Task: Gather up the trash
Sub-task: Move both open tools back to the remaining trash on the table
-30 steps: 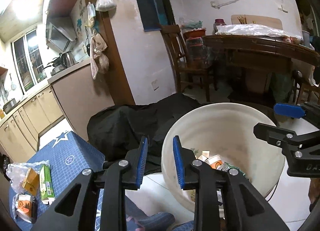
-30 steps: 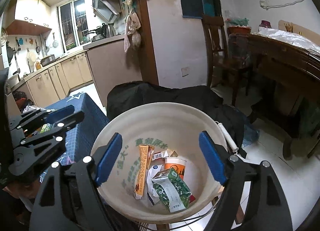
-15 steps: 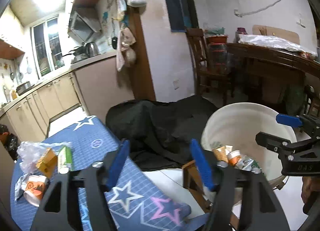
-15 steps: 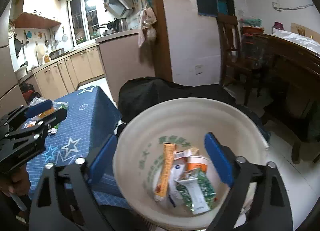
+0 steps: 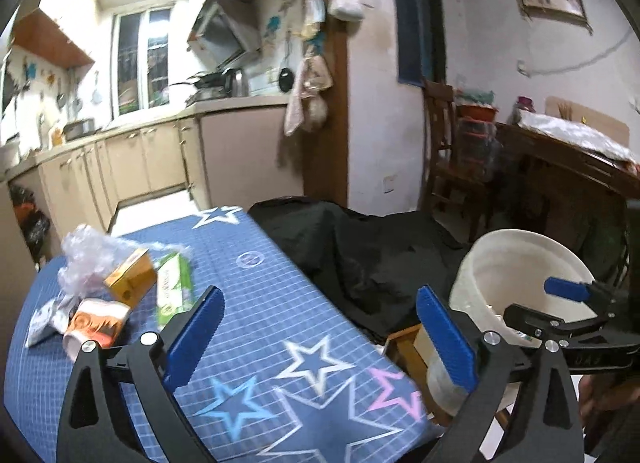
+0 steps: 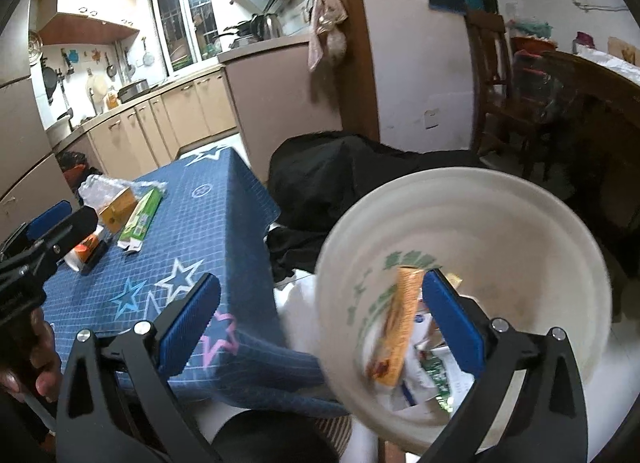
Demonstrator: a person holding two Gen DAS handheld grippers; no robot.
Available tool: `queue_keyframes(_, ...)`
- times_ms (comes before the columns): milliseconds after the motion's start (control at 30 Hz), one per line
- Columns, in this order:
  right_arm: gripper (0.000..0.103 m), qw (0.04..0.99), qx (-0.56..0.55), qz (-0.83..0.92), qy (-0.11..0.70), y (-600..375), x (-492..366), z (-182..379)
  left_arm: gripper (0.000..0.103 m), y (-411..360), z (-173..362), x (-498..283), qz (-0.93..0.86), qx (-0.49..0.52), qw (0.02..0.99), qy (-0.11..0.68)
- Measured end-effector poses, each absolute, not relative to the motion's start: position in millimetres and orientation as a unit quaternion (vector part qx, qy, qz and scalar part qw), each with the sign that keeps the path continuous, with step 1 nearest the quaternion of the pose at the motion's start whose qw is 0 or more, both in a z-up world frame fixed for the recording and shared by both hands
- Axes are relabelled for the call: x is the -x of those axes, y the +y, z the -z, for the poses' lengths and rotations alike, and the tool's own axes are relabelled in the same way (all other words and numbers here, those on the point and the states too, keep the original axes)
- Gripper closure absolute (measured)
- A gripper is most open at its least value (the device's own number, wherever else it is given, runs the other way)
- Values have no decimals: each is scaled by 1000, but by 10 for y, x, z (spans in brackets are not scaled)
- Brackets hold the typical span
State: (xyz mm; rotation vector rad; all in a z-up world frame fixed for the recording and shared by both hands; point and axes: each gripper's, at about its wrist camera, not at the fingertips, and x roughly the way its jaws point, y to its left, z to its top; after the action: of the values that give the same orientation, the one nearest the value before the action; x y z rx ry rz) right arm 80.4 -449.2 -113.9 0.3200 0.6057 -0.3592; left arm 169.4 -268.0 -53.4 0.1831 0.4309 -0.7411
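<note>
Your trash is split two ways right now: the long orange wrapper point(image 6: 400, 327) stands nearly upright inside the white plastic basin point(image 6: 552, 223), long axis running from the bottom up toward the far wall, with crumpled green-and-white packets point(image 6: 434, 373) under it. The rest sits on the counter point(image 5: 280, 287), covered in blue grid cloth with stars: a flat green carton point(image 5: 173, 287) lying with its long axis pointing away from you, a boxy orange carton point(image 5: 130, 279) just beside it, a crinkly clear plastic bag point(image 5: 86, 259) behind, and a cup-shaped paper tub point(image 5: 96, 323) tipped on its side. Your left gripper point(image 5: 320, 327) is angled down over the counter, its fingers opening wide with nothing between them. Your right gripper point(image 6: 324, 327) tilts down more steeply over the basin's near rim, fingers also opening, not pressing on anything. A black cloth point(image 5: 372, 255) is heaped between counter and basin.
</note>
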Motion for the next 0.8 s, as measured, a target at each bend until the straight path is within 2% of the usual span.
queue_keyframes(200, 5, 927, -144, 152, 310, -4285, -1006, 1165, 5, -2330, 612, -1899, 337, -70, 908, 238)
queue_keyframes(800, 5, 930, -102, 72, 345, -3574, -1628, 1298, 5, -1136, 823, -2078, 252, -50, 932, 256)
